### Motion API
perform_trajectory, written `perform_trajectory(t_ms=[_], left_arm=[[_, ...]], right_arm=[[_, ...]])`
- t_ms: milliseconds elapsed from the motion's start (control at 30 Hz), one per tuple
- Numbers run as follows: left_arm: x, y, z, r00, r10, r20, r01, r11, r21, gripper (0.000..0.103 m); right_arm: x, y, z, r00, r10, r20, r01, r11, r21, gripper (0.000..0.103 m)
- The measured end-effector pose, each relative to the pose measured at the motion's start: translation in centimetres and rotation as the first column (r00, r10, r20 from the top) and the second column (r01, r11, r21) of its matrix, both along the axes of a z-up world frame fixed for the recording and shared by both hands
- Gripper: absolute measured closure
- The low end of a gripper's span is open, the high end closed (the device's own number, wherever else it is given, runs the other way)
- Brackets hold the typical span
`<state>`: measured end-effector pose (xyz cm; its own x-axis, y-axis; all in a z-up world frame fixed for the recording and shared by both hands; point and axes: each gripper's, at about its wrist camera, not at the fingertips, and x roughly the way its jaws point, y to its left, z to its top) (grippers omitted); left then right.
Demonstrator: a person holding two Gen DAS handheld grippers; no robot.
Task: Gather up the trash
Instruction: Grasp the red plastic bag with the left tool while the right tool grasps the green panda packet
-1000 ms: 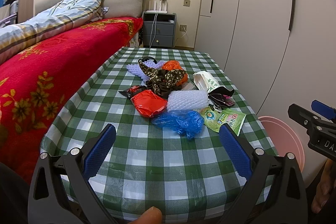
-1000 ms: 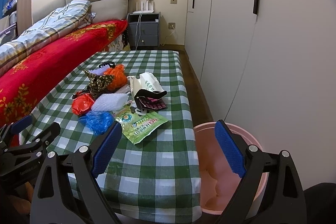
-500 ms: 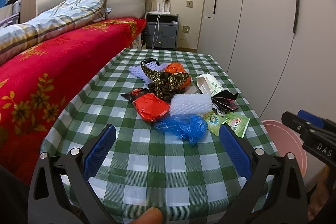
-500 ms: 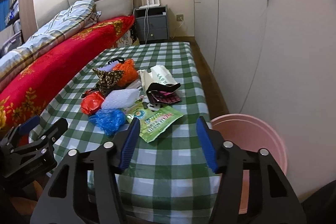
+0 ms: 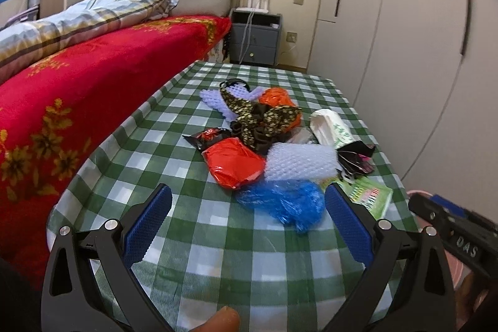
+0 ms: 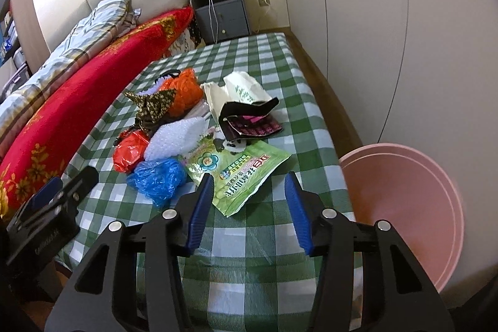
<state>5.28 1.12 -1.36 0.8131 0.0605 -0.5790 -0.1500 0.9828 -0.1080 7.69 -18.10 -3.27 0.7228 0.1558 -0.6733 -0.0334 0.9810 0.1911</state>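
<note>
Flat green printed plastic packet (image 6: 239,173) lies on checked tablecloth (image 6: 264,241), near corner just ahead of right gripper (image 6: 249,192); jaws half apart, closing, empty. Best pinched by near edge, then swung right to round pink plastic bin (image 6: 414,192). Left gripper (image 5: 249,218) wide, empty, beside crumpled blue plastic bag (image 5: 286,201). Count: one packet, one blue bag, one bin.

Bench (image 5: 218,241): covered with a green-and-white checked cloth, standing just beside a bed.
Near edge of the pile: blue plastic bag (image 5: 284,199), crumpled, with a green printed packet (image 6: 239,173) lying flat beside it.
Middle: red plastic bag (image 5: 233,165) touching a roll of white bubble wrap (image 5: 300,161); small black-and-red wrapper (image 5: 207,136) beside the red bag.
Far side: orange bag (image 6: 183,89), lilac foam sheet (image 5: 214,98), dark floral fabric (image 5: 264,120) draped over them.
Right side: white bag with green print (image 6: 239,92), black wallet-like pouch (image 6: 252,120) lying open against it.
</note>
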Motion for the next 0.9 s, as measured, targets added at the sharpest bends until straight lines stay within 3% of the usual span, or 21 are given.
perform_trajectory(t_ms=[467,633,800,900], left_arm=[[6.5,1.8,-2.9,0.989,0.125,-0.075,-0.129,0.99,-0.053,0.008],[8.4,3.2,-4.2,0.978,0.161,-0.13,-0.173,0.982,-0.081,0.015],[9.4,3.2,-4.8,0.976,0.141,-0.167,-0.158,0.983,-0.095,0.021],[9.6,3.5,-5.2,0.973,0.129,-0.19,-0.154,0.98,-0.126,0.027]], right_arm=[[3.9,-0.1,-3.6,0.994,-0.008,-0.111,0.01,1.0,0.022,0.055],[4.7,0.2,-4.8,0.989,0.004,-0.147,-0.002,1.0,0.01,0.055],[4.8,0.8,-5.2,0.989,0.019,-0.148,-0.022,1.0,-0.018,0.055],[4.9,1.2,-5.2,0.989,0.034,-0.145,-0.037,0.999,-0.019,0.067]])
